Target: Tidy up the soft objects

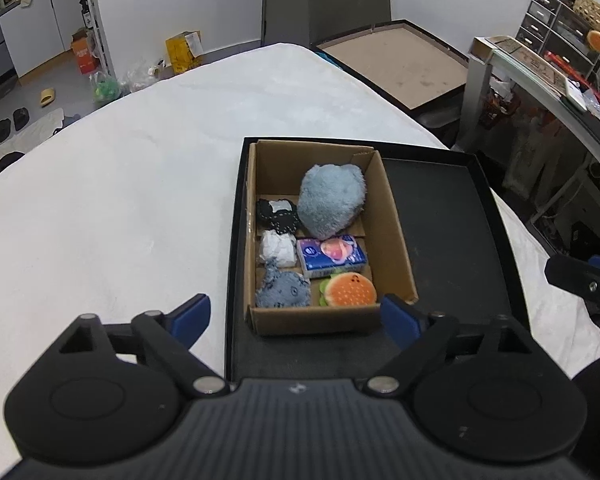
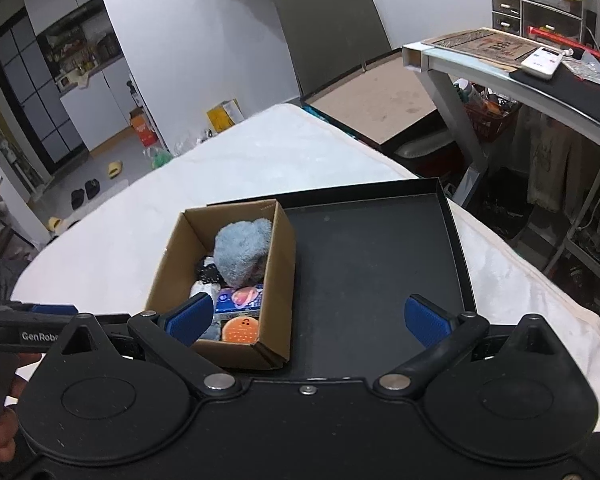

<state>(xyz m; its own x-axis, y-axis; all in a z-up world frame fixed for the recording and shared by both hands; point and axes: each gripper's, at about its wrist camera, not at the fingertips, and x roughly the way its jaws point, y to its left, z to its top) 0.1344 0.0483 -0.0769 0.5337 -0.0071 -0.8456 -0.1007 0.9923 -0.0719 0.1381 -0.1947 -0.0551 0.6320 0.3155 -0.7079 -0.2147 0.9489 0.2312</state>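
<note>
Both jaws are spread wide and hold nothing: the left gripper (image 1: 296, 318) and right gripper (image 2: 310, 318) hang above the tray (image 1: 440, 216). All 6 soft things are seen inside the box (image 1: 396, 248). Withdrawal is best made straight up, clear of the thin cardboard walls. The plush (image 1: 332, 200) is fluffy and rounded, the burger (image 1: 350, 290) smooth and dimpled, the tissues (image 1: 332, 254) in glossy wrap.

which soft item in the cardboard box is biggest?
The fluffy grey-blue plush at the far end of the cardboard box; it dwarfs the burger toy, tissue pack and others.
</note>
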